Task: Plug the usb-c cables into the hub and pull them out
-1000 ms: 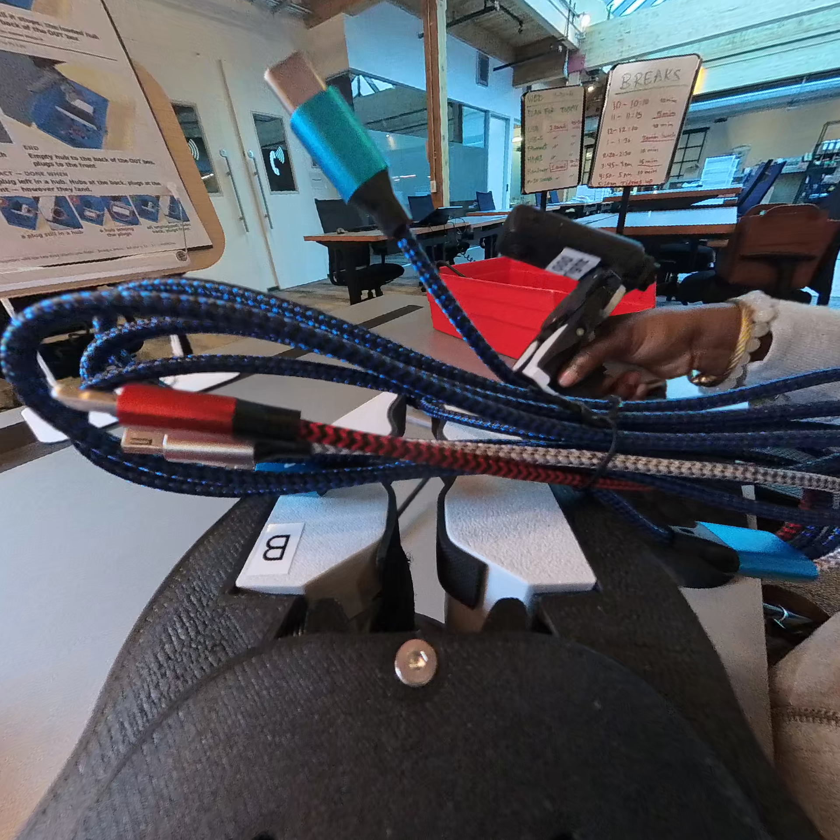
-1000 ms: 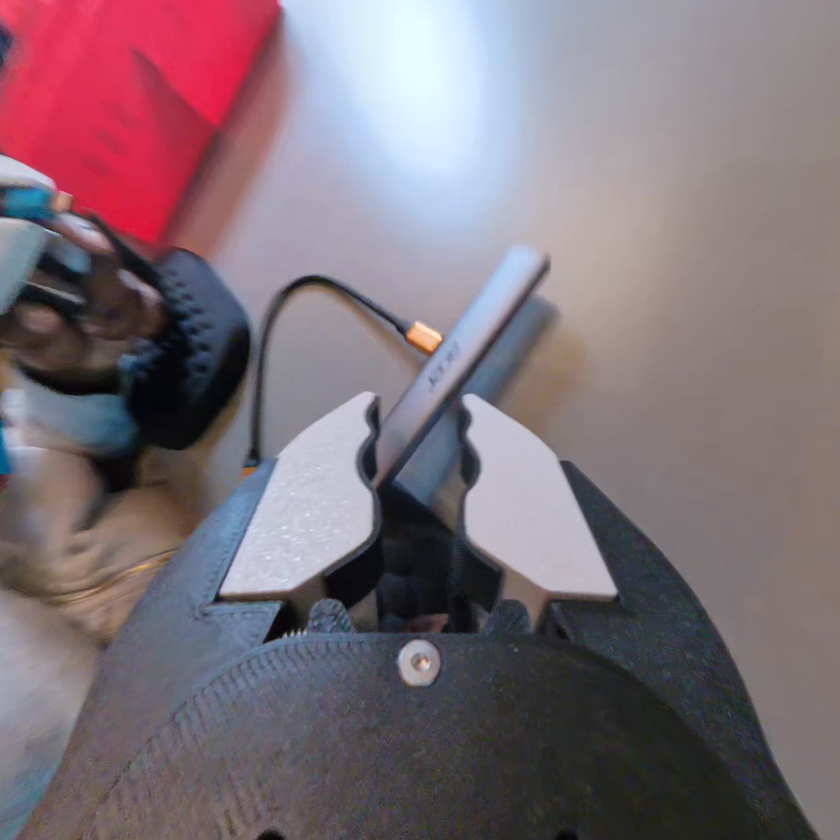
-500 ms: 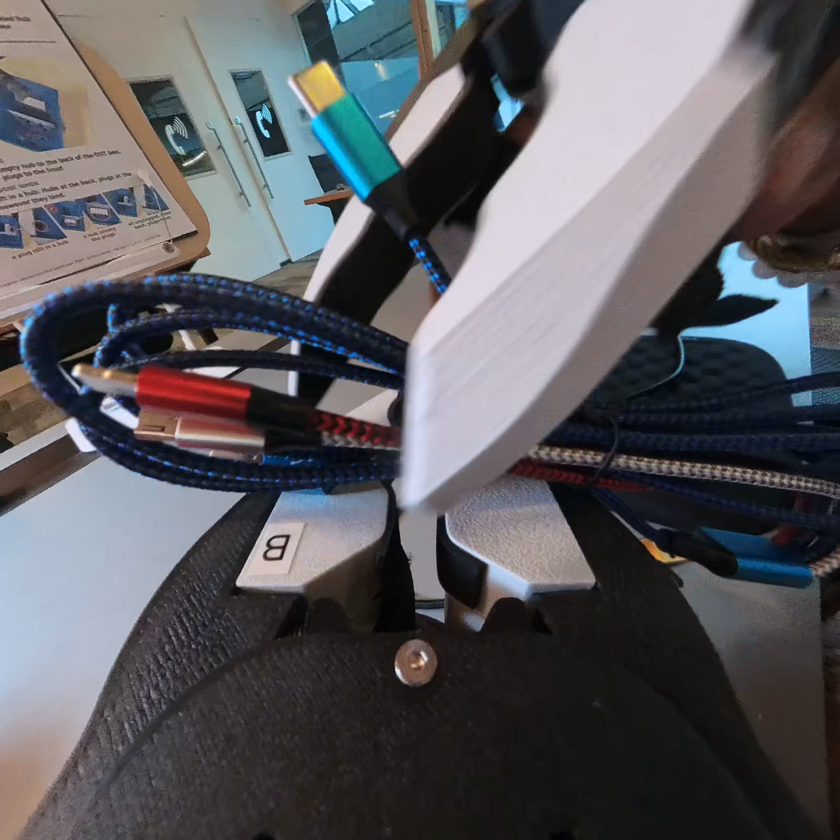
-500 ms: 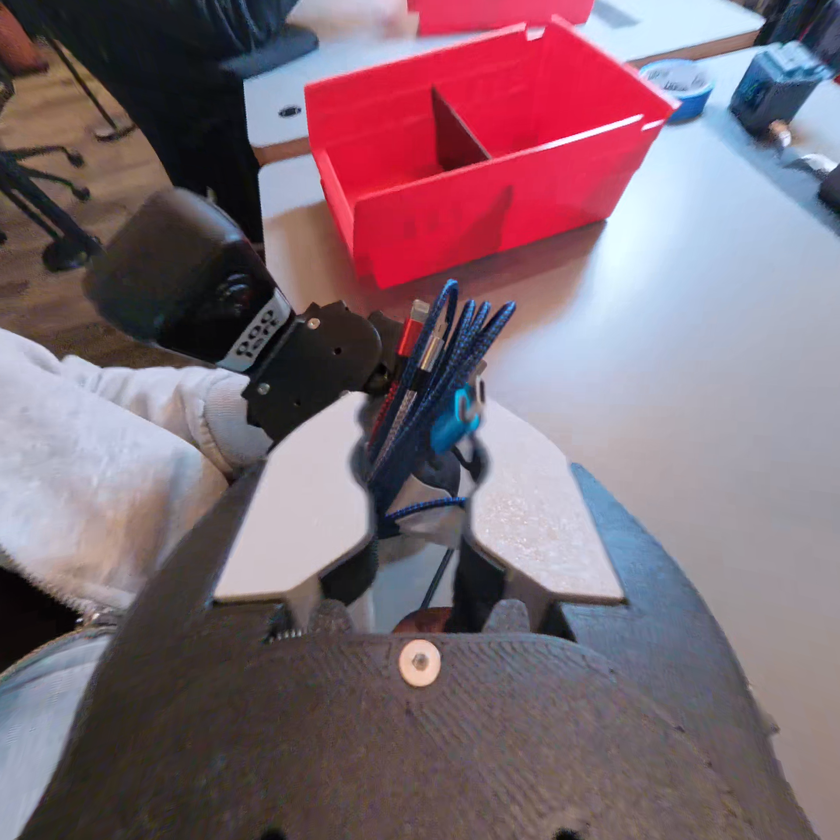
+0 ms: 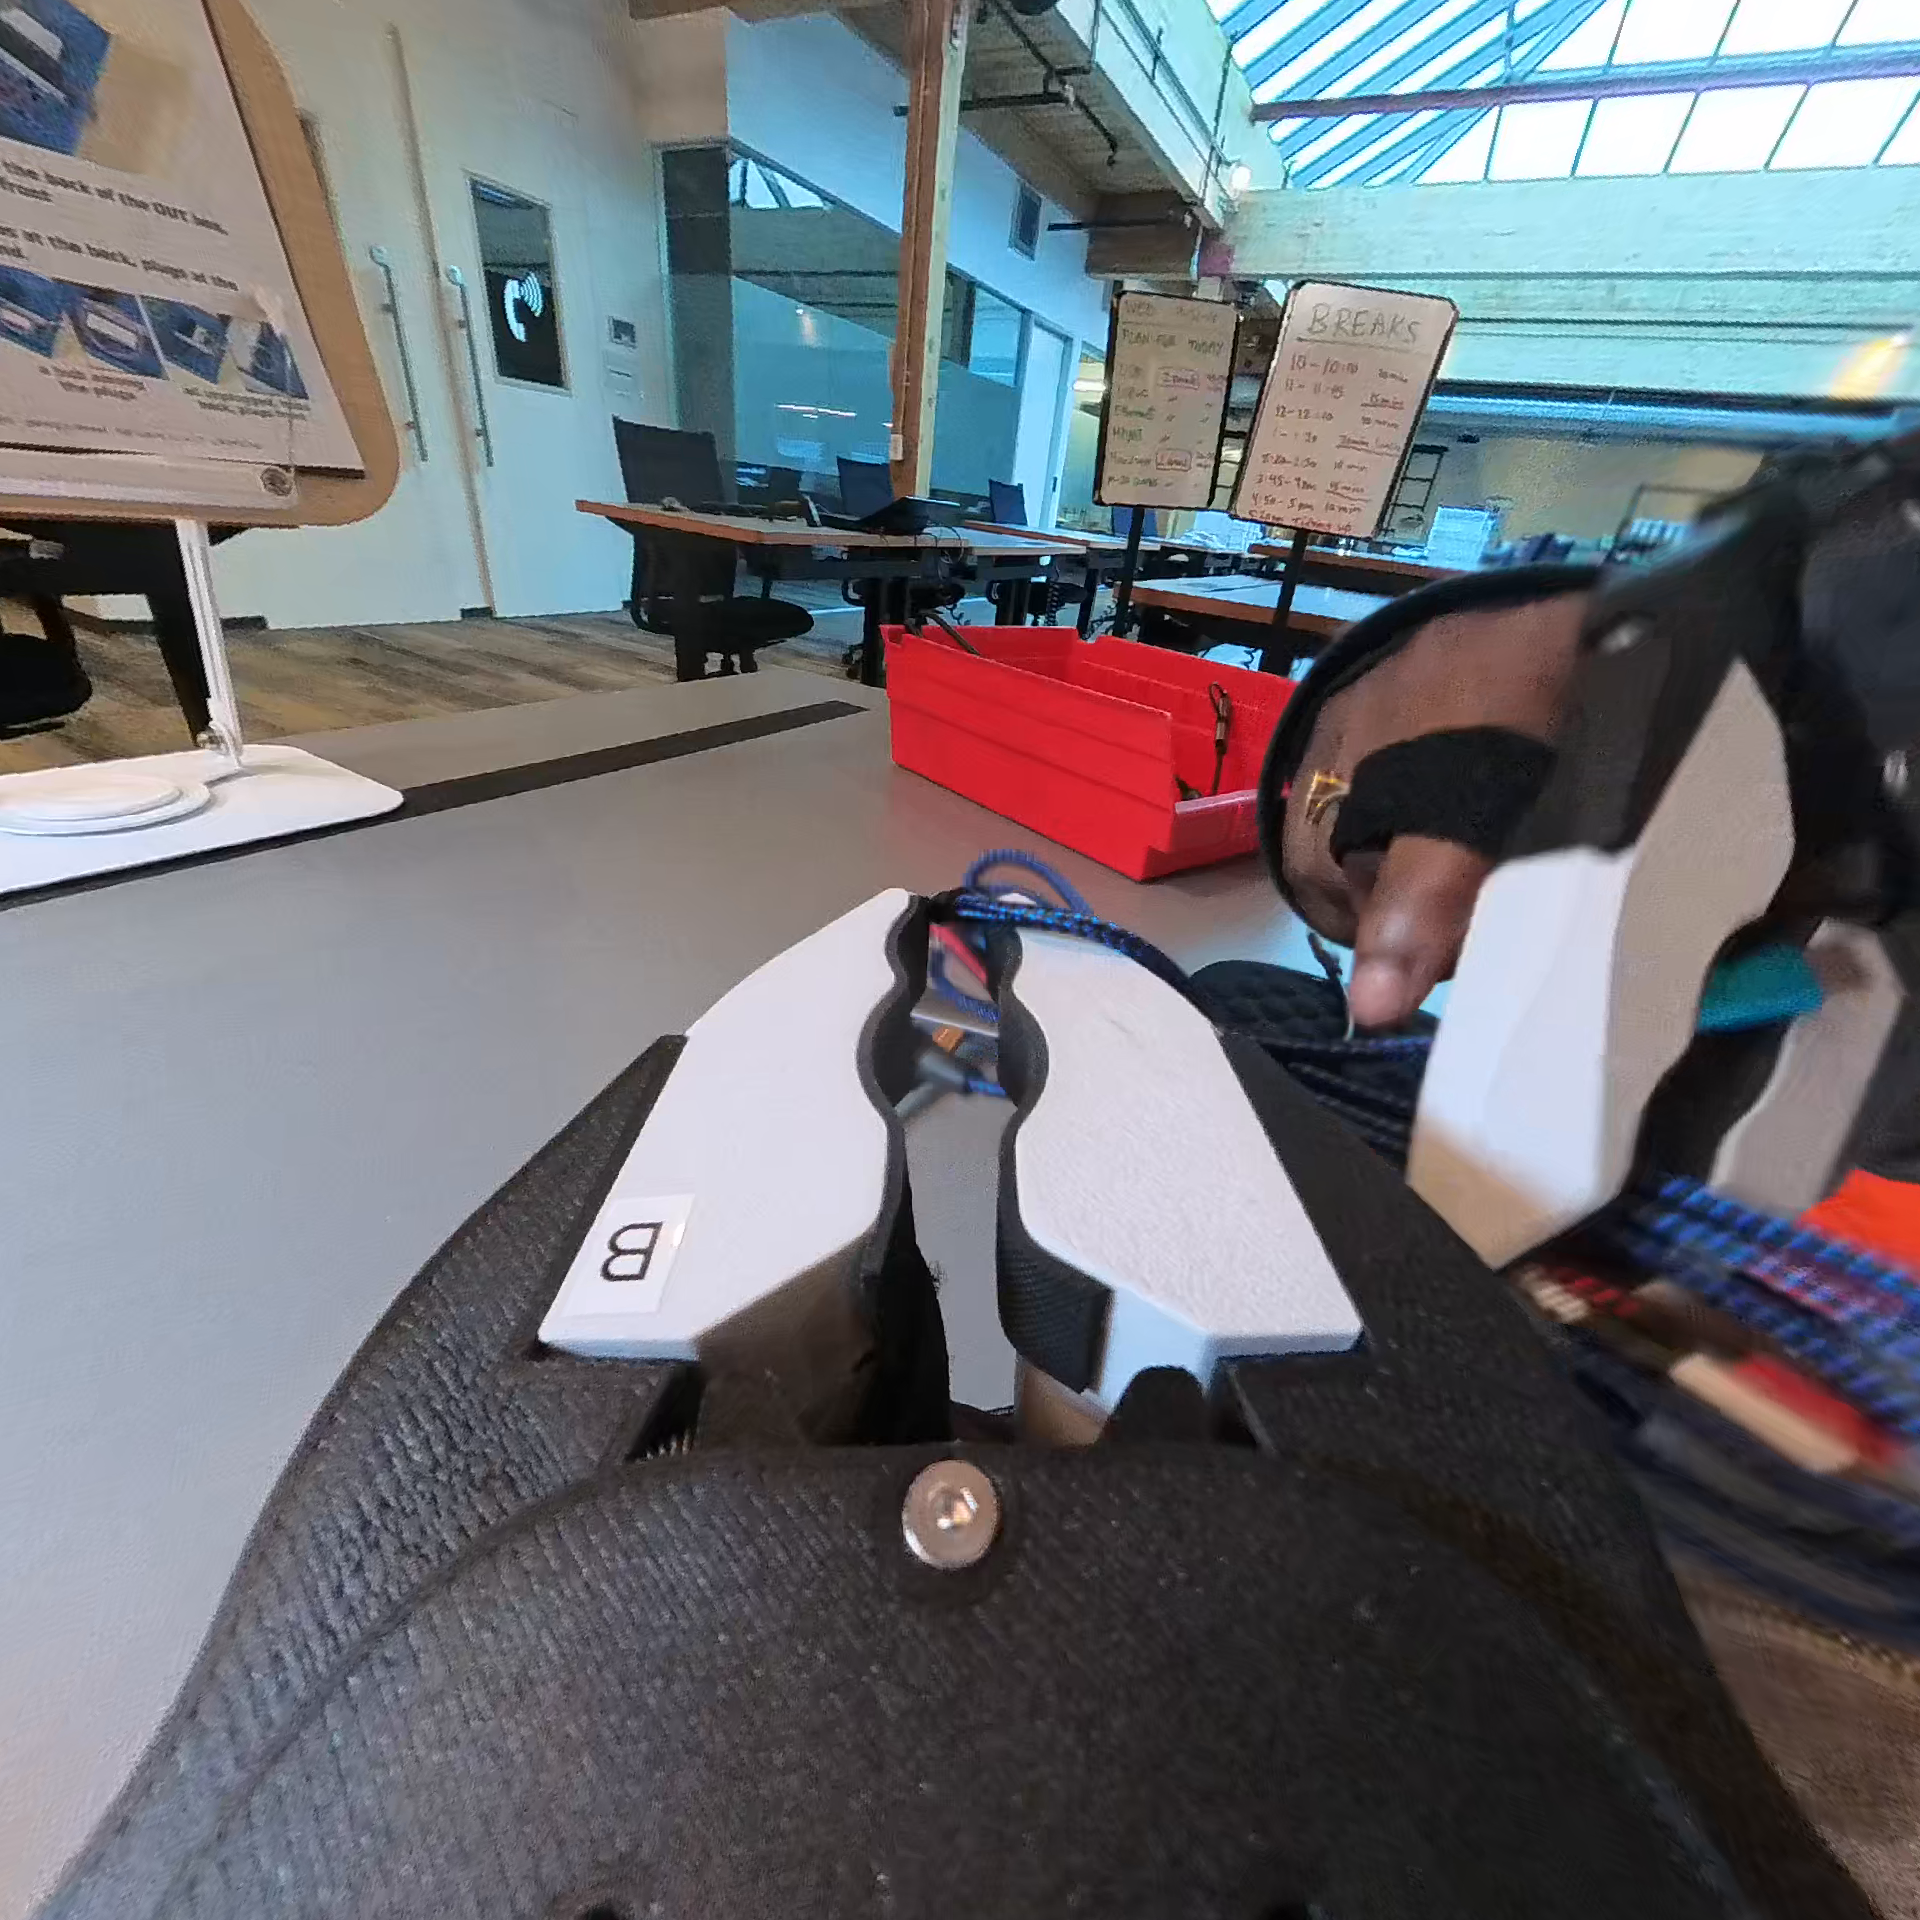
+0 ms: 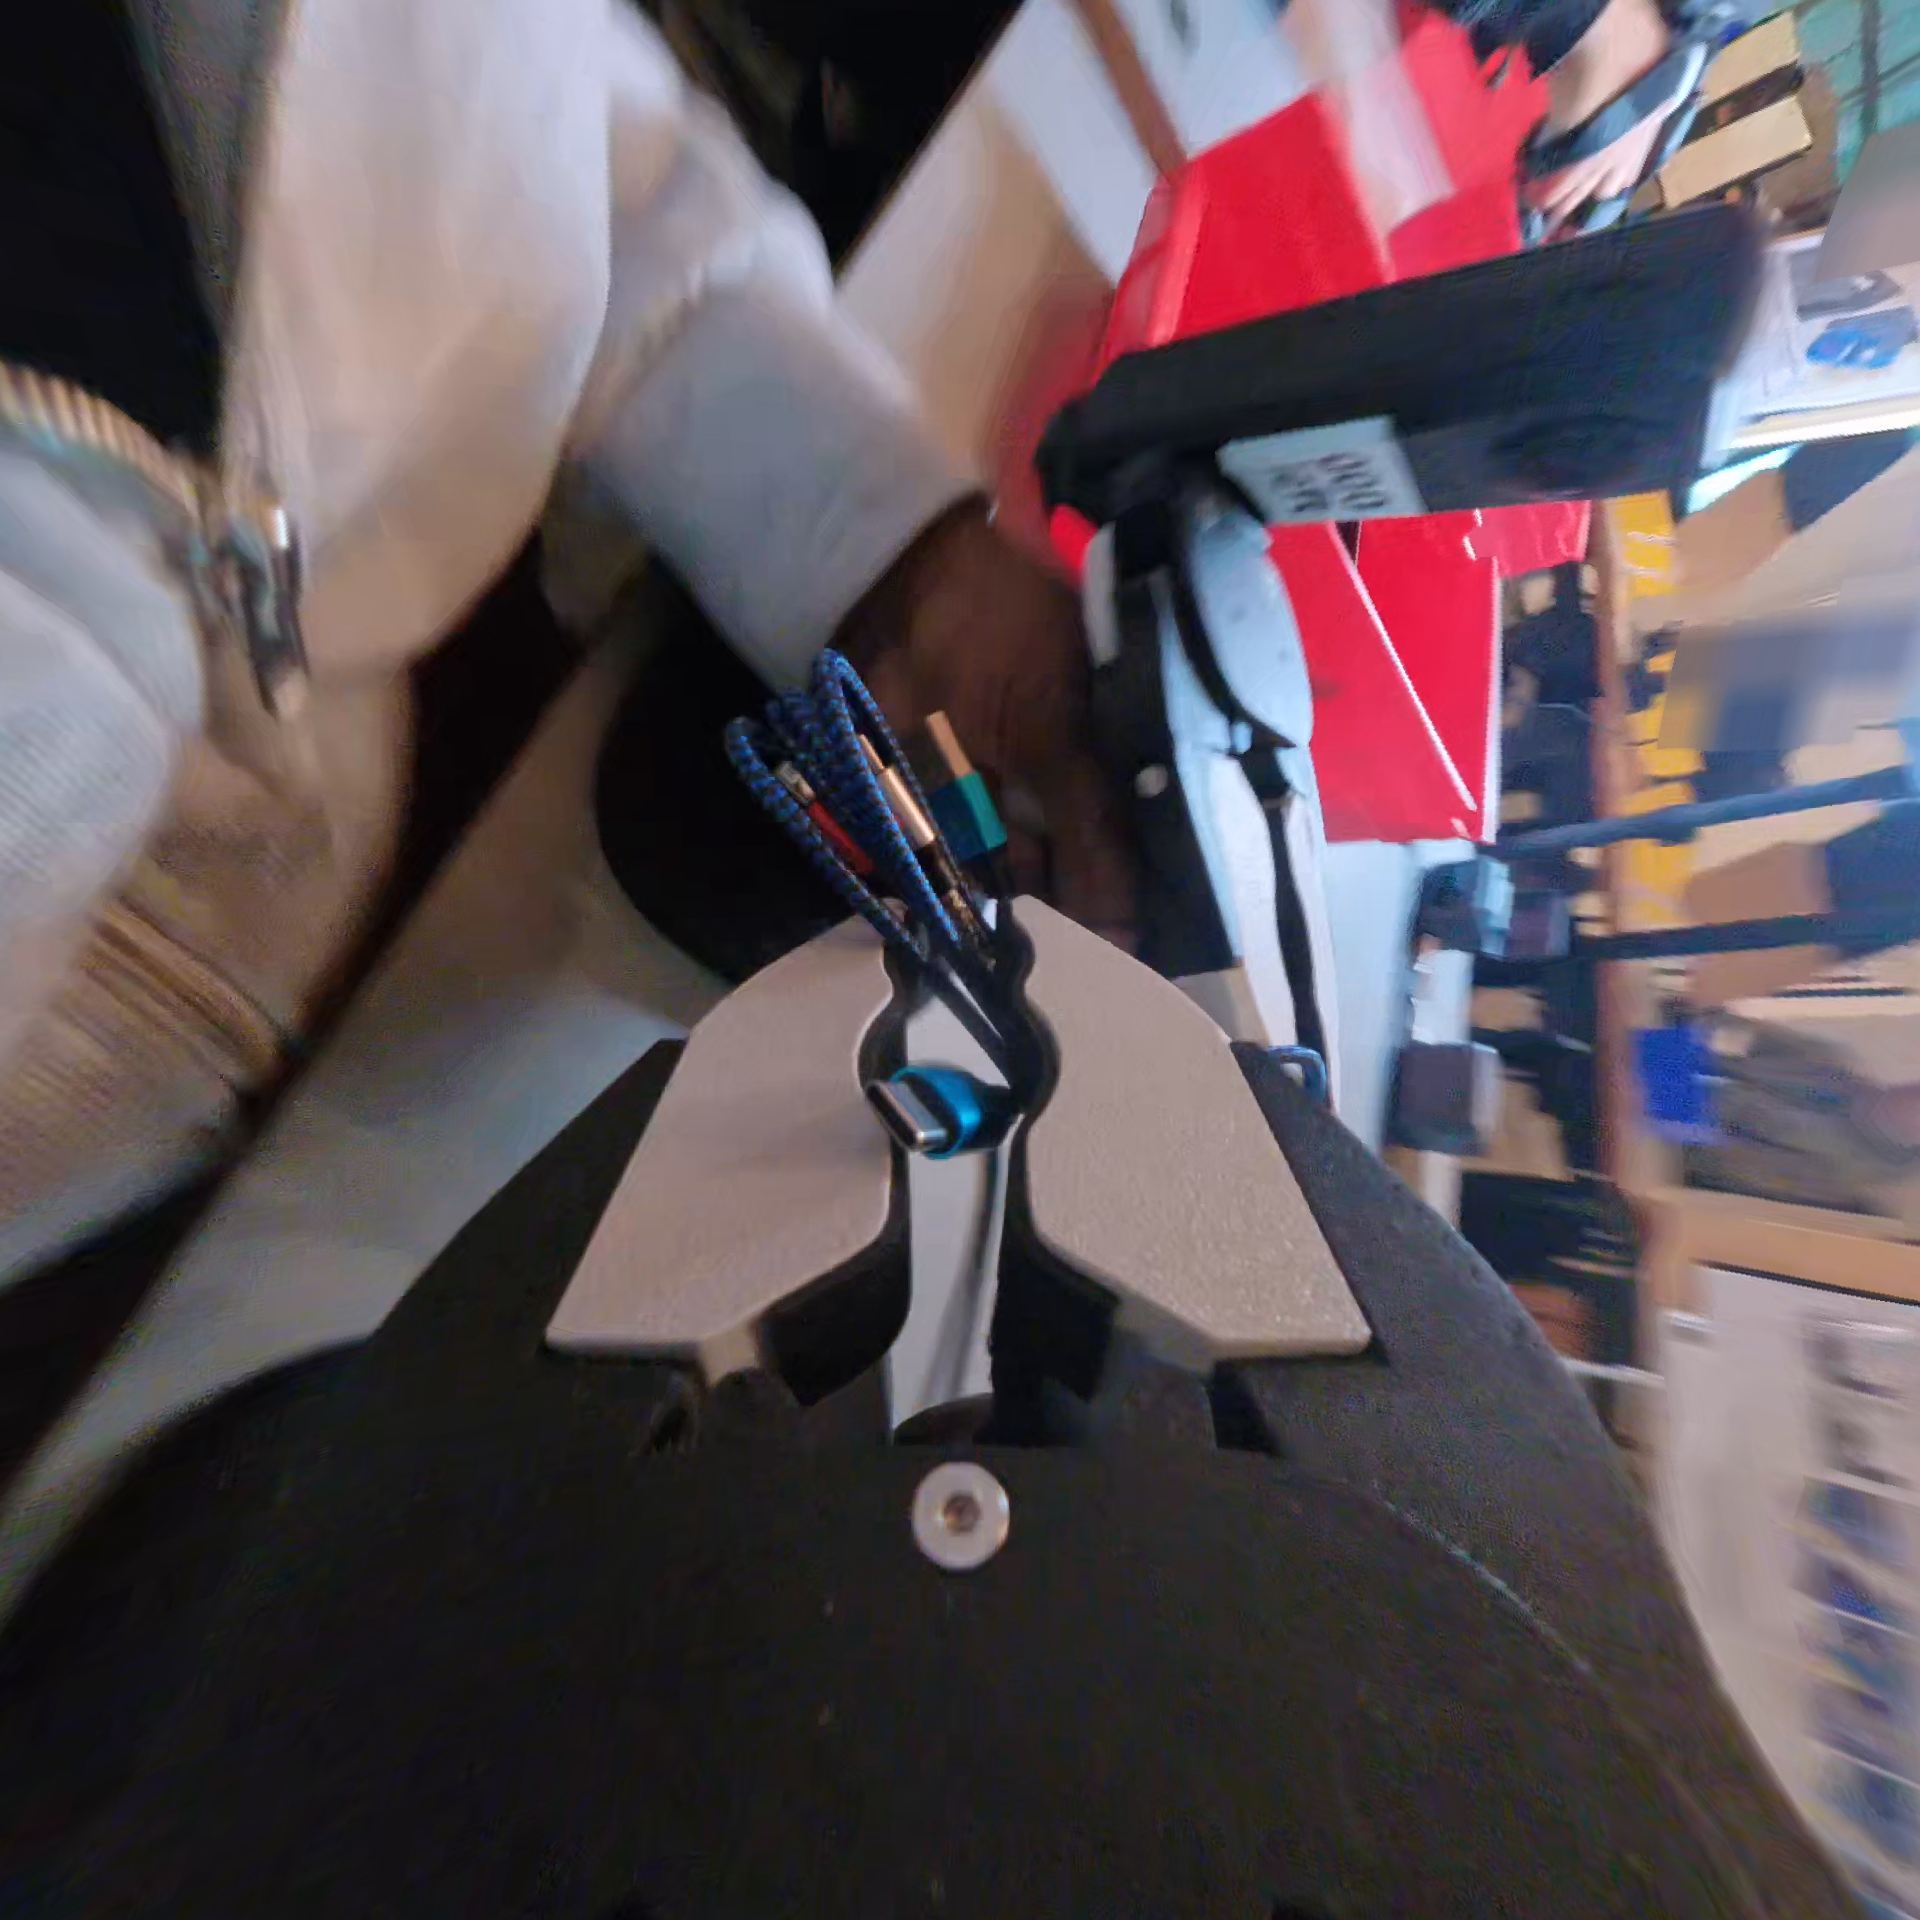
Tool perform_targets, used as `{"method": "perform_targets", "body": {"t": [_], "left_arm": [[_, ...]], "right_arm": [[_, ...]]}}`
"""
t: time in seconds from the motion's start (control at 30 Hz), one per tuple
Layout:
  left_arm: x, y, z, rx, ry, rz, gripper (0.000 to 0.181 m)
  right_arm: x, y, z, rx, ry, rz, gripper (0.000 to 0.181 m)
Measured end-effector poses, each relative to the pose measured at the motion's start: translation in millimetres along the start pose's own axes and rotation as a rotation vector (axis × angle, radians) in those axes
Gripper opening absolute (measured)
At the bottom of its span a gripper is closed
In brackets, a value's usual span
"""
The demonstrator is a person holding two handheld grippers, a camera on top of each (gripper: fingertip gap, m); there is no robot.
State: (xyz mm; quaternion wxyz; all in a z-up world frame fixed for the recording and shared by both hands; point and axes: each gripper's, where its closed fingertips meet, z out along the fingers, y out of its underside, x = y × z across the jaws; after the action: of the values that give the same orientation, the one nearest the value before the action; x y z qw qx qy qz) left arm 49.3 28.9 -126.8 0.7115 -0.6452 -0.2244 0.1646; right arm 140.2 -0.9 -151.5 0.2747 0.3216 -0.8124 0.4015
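A bundle of braided blue cables [image 6: 831,790], with red, silver and teal plugs, sticks out past my right gripper [image 6: 956,925]. That gripper is shut on the bundle, and a blue USB-C plug [image 6: 935,1112] lies between its fingers. In the left wrist view the bundle [image 5: 1714,1268] runs from the right gripper's white finger [image 5: 1558,1039] to my left gripper [image 5: 961,925]. The left jaws stand close together with blue strands [image 5: 997,883] caught at the tips. I see no hub in either view.
A red bin [image 5: 1039,727] stands on the grey table [image 5: 416,1039] ahead; it also shows blurred in the right wrist view [image 6: 1403,675]. A sign stand with a white base [image 5: 156,800] is at far left. A hand [image 5: 1403,935] and a white sleeve [image 6: 623,364] are close by. The gap from one gripper's tips to the other's is roughly 9 cm.
The right gripper has shut on the bundle and swung with it. The bundle has gone from across the left fingers to the right side. One second ago the right gripper held the hub.
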Motion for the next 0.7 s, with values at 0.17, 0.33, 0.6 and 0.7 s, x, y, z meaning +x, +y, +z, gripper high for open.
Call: {"method": "perform_targets", "body": {"t": [0.17,0.33,0.6,0.7], "left_arm": [[0.9,-7.4,-4.1,0.054,0.025,-0.035,0.01],[-1.2,-13.6,-7.9,0.093,-0.016,0.047,0.01],[-5.1,-35.7,-22.2,0.23,-0.093,0.173,0.01],[-3.7,-36.6,-23.0,0.235,-0.085,0.179,0.01]], "right_arm": [[3.0,26.8,17.4,-0.237,0.188,-0.269,0.017],[13.8,11.3,9.9,-0.128,0.31,-0.14,0.038],[37.1,0.8,-49.4,0.019,0.37,0.048,0.06],[59.6,25.4,-80.0,0.053,0.456,0.313,0.043]]}}
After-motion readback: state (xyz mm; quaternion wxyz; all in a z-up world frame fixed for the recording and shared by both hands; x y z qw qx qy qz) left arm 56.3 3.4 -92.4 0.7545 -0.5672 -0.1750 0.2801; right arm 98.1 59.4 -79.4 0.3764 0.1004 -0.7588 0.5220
